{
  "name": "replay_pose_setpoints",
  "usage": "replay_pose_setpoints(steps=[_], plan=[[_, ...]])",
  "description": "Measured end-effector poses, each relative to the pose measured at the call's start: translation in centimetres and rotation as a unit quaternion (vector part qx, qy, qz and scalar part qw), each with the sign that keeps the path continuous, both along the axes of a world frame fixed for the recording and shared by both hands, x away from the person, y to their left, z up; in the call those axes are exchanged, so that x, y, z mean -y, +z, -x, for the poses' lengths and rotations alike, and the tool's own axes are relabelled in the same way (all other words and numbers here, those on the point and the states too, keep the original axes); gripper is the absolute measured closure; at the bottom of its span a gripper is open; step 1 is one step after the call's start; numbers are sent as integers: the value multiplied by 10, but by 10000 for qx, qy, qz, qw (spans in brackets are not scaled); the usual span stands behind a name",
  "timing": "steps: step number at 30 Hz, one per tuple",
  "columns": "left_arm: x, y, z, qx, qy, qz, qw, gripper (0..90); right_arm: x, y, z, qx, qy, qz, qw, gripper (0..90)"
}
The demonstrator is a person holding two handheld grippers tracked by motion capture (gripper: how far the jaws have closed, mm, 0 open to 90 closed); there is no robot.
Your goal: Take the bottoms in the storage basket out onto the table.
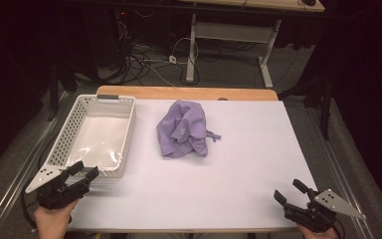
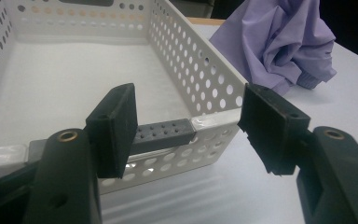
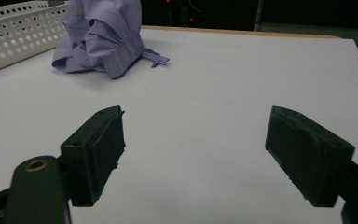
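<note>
Your left gripper (image 1: 83, 174) hovers at the near rim of the white perforated plastic basket (image 1: 127, 130), jaws parted and holding nothing. Your right gripper (image 1: 292, 191) waits wide open and empty at the table's near right corner. The crumpled lilac shirt (image 1: 184, 128) lies mid-table beside the basket, probably awaiting pickup.

Each black gripper (image 1: 83, 172) carries a grey three-cornered plate with small holes and brass-ringed screw holes.

Cloth (image 1: 184, 129): plain lilac. Basket (image 1: 124, 130): white, walls dotted with round holes, grey handle. Table (image 1: 238, 164): white top, wood edge. Grippers (image 1: 83, 175) (image 1: 289, 191): black, grey plates.
</note>
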State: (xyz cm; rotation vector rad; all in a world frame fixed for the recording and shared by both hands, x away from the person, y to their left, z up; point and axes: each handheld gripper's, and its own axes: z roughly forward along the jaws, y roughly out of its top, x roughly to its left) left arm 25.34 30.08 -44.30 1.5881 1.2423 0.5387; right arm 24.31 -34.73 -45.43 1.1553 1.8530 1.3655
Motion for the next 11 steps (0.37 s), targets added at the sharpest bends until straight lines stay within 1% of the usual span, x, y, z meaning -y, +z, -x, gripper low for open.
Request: replay_pose_setpoints(steps=[11], plan=[[1,0,0,18,23,8,10000,356,0,0,0,2,20,0,10000,206]])
